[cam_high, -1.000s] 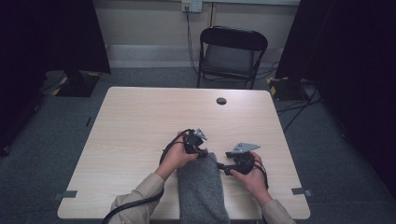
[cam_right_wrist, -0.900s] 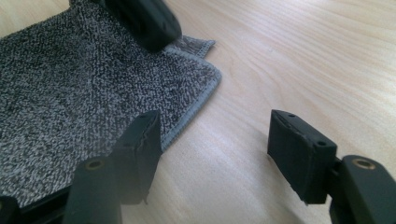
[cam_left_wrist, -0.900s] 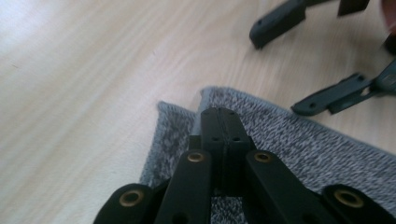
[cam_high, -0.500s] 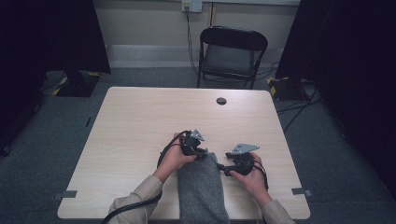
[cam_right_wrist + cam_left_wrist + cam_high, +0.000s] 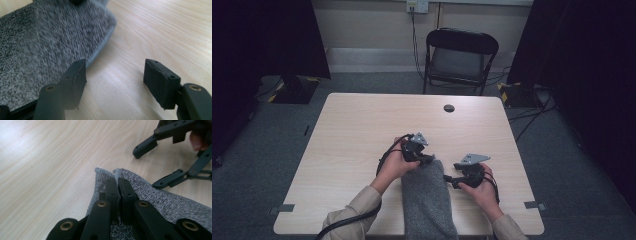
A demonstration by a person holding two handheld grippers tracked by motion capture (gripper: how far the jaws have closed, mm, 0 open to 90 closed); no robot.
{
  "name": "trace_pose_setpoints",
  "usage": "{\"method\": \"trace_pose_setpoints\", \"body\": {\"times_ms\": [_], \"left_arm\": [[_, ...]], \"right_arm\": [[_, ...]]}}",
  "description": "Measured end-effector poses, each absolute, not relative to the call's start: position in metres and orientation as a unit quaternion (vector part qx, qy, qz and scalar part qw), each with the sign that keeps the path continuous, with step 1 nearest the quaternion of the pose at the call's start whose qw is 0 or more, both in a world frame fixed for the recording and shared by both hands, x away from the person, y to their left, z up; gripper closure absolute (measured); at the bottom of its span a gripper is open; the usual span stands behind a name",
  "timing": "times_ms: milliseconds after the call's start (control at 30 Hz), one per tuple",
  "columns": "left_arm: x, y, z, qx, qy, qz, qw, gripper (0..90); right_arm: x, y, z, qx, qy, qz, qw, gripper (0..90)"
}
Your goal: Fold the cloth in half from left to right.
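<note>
— Any writing or labels to read?

— None that I can make out. The cloth [image 5: 426, 200] is plain grey knit, the table [image 5: 352, 135] bare pale wood, and the grippers are unmarked black with brass-coloured rivets.

— Where is the cloth?

— At the near edge of the table, between the person's two hands. It lies lengthwise, and its near end is cut off by the bottom of the high view, so how far it runs cannot be told.

— And the left gripper [image 5: 426, 159]?

— Its jaws are pressed together on the cloth's far edge. In the left gripper view [image 5: 117, 185] a thin ridge of knit stands pinched between the tips. The part of the cloth under the jaws is hidden by them.

— The right gripper [image 5: 448, 180]?

— Its jaws stand wide apart, holding nothing. In the right gripper view [image 5: 115, 75] one jaw lies over the cloth's [image 5: 50, 45] side edge, the other over bare wood. Whether the first one touches the knit I cannot tell. The cloth is blurred there, and a dark shape at the top edge is cut off.

— Anything else?

— A small dark round thing [image 5: 449, 108] near the table's far edge, too small to identify, and a black folding chair [image 5: 461, 60] beyond.
</note>
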State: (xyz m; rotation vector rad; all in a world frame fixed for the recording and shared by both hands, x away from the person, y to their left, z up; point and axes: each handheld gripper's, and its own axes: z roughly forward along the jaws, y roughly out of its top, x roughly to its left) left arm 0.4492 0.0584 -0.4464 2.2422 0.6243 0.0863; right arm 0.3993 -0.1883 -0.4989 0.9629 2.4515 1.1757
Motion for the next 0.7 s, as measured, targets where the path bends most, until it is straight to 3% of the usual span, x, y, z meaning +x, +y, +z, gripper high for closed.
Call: {"method": "trace_pose_setpoints", "body": {"times_ms": [567,700], "left_arm": [[0.451,0.090,-0.462,0.883,0.273,0.045,0.380,84.8],[0.453,0.090,-0.476,0.899,0.281,0.055,0.332,83.6]], "right_arm": [[0.402,-0.166,-0.499,0.313,0.850,0.405,0.122,34.0],[0.401,-0.161,-0.499,0.308,0.853,0.404,0.120,34.0]]}}
